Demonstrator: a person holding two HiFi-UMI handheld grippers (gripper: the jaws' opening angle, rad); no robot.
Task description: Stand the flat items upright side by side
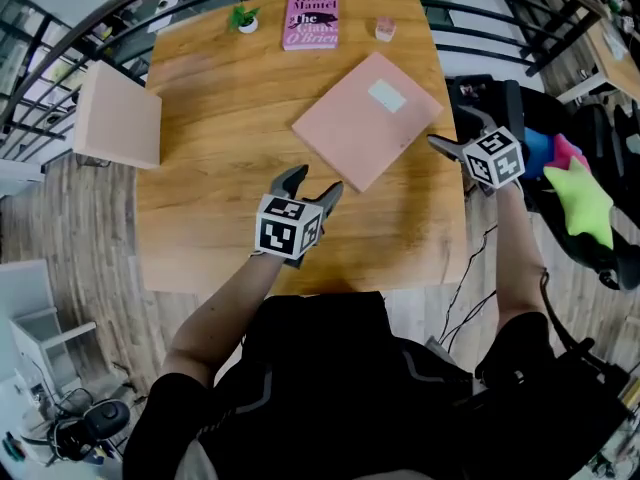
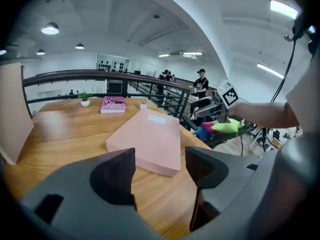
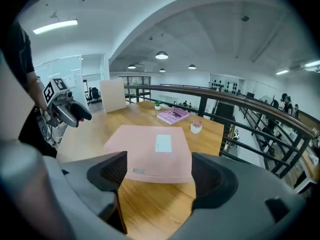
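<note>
A large flat pink box point(image 1: 368, 118) lies in the middle of the wooden table point(image 1: 200, 218). It also shows in the left gripper view point(image 2: 147, 136) and the right gripper view point(image 3: 150, 151). A magenta book point(image 1: 311, 20) point(image 2: 113, 104) point(image 3: 173, 115) lies flat at the far edge. A second pink box point(image 1: 118, 116) point(image 2: 12, 114) point(image 3: 112, 95) stands upright at the table's left edge. My left gripper point(image 1: 313, 183) point(image 2: 160, 159) hovers open just short of the flat box's near corner, nothing between its jaws. My right gripper point(image 1: 445, 148) point(image 3: 157, 166) is open at the box's right side, jaws empty.
A small potted plant point(image 1: 244, 18) and a little pink cup point(image 1: 385, 28) sit on either side of the magenta book. A dark railing point(image 1: 470, 13) curves behind the table. Bright soft toys point(image 1: 580, 198) rest on a chair to the right. A person point(image 2: 201, 86) stands far off.
</note>
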